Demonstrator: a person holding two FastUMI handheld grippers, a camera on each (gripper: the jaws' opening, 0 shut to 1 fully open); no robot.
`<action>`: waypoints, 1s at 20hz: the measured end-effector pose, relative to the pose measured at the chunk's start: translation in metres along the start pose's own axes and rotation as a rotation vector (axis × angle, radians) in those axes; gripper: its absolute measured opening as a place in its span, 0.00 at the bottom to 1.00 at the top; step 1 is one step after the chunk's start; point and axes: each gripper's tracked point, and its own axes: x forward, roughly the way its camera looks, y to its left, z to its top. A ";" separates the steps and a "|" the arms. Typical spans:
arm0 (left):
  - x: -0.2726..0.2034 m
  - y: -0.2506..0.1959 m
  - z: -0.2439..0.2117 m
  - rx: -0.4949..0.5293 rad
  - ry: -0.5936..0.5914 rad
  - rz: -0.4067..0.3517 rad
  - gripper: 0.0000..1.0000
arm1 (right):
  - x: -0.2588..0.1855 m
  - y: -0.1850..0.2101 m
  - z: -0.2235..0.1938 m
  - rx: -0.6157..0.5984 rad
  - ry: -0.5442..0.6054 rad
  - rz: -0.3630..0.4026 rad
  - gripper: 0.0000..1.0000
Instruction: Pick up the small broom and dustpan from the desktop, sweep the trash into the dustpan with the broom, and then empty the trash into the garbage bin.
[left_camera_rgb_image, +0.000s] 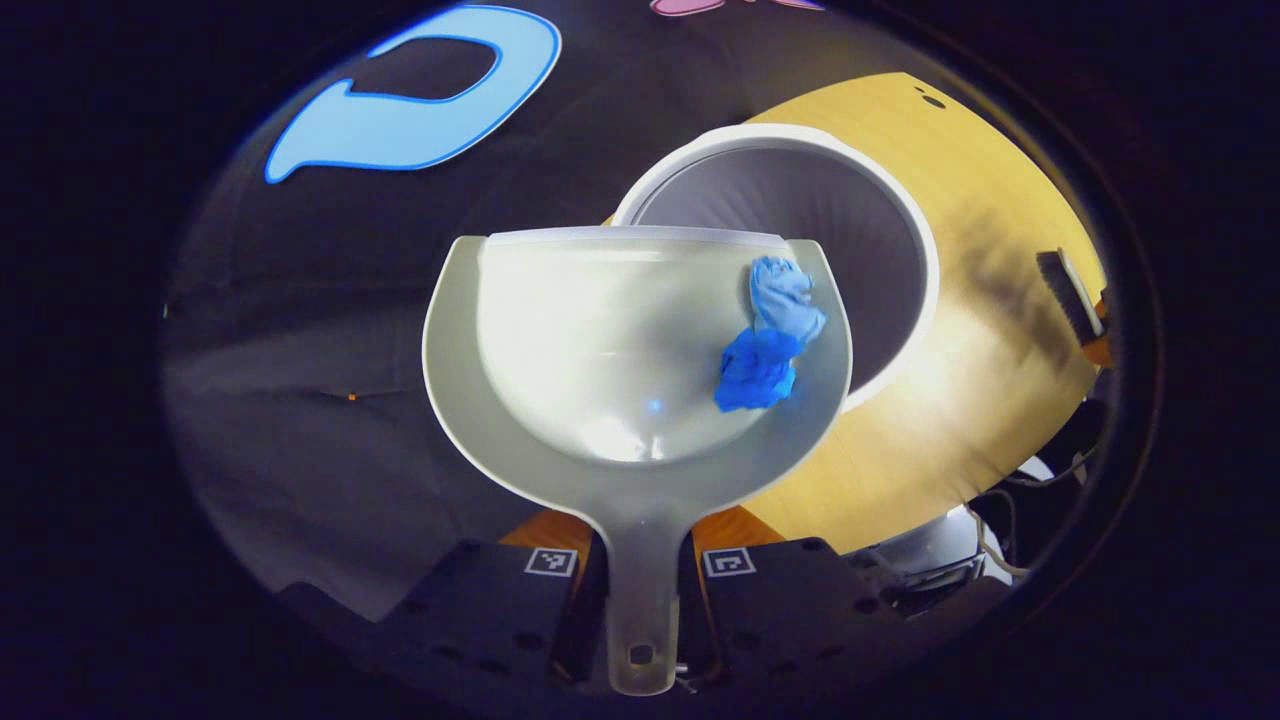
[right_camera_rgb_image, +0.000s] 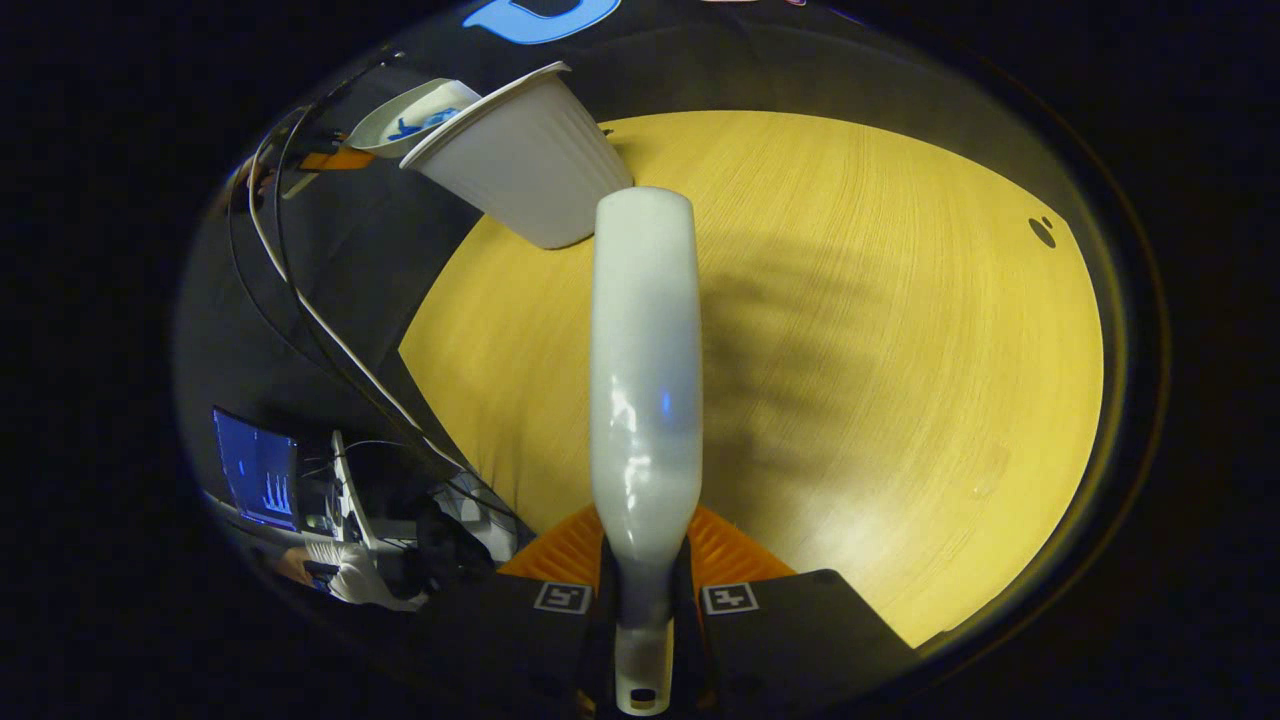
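No readable words, brands or numbers appear; the square coded markers on the fingers carry patterns, not text.

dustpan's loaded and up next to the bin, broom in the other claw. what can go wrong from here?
1. The blue trash sits at the dustpan side edge nearest the garbage bin; the front lip seems only partly over the opening, so a tilt could drop it onto the desktop.
2. The left claw holds only the thin handle; the pan might twist while tipping.
3. The broom, held in the right claw, points toward the bin and could knock it.
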 end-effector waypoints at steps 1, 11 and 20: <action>0.000 0.000 0.000 0.021 0.008 -0.003 0.30 | 0.000 0.000 0.000 0.007 0.003 0.004 0.26; 0.000 0.002 -0.002 0.025 -0.019 0.056 0.29 | -0.003 -0.006 0.013 0.099 -0.062 0.017 0.26; -0.012 -0.016 0.007 -0.239 -0.456 -0.084 0.29 | -0.031 -0.022 0.019 0.239 -0.156 -0.042 0.26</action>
